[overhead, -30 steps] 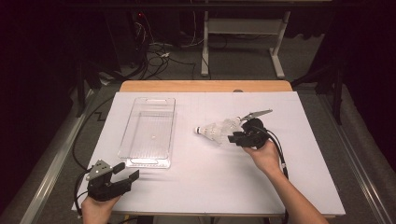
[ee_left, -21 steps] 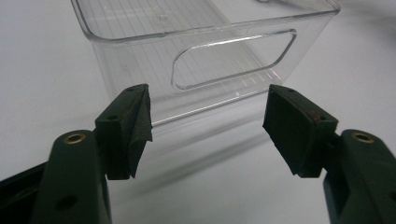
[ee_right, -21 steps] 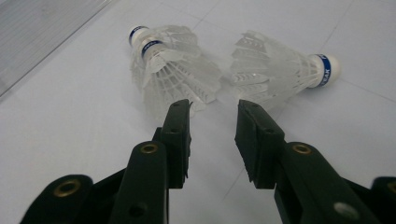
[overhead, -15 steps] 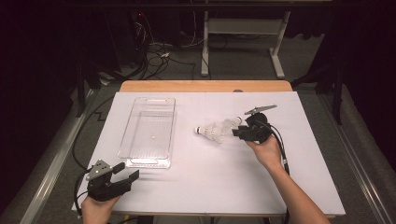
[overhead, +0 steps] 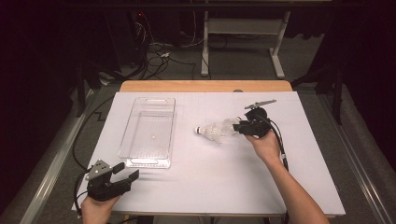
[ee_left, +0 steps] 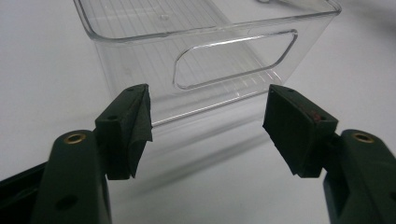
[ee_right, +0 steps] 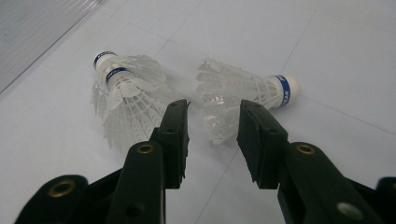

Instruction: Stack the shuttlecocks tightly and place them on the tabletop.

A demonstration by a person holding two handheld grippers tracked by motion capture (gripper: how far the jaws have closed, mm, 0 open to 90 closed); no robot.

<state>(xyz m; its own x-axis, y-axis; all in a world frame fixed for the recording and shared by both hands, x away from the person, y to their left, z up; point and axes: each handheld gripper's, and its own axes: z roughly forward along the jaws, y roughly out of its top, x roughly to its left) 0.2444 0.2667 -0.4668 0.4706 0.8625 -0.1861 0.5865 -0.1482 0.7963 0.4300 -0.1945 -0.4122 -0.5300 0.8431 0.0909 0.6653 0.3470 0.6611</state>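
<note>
fingers [ee_right: 175, 140] of the right gripper [ee_right: 212, 140] have just been opening and stand apart at the skirt of the right-hand shuttlecock [ee_right: 243, 91], pinching nothing; it lies on the white table [overhead: 210, 177] beside the nested shuttlecocks [ee_right: 123, 93]. close gently on the feather skirt, not crushing it. left gripper [ee_left: 208, 126] waits spread before the clear bin [ee_left: 205, 46].

shuttlecocks [ee_right: 140, 93]: white, blue band | bin [overhead: 148, 130]: clear | table [overhead: 210, 177]: white

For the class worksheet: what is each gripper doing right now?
Left gripper: open, holding nothing.
Right gripper: open, jaws just widening beside the shuttlecocks, gripping none.
</note>
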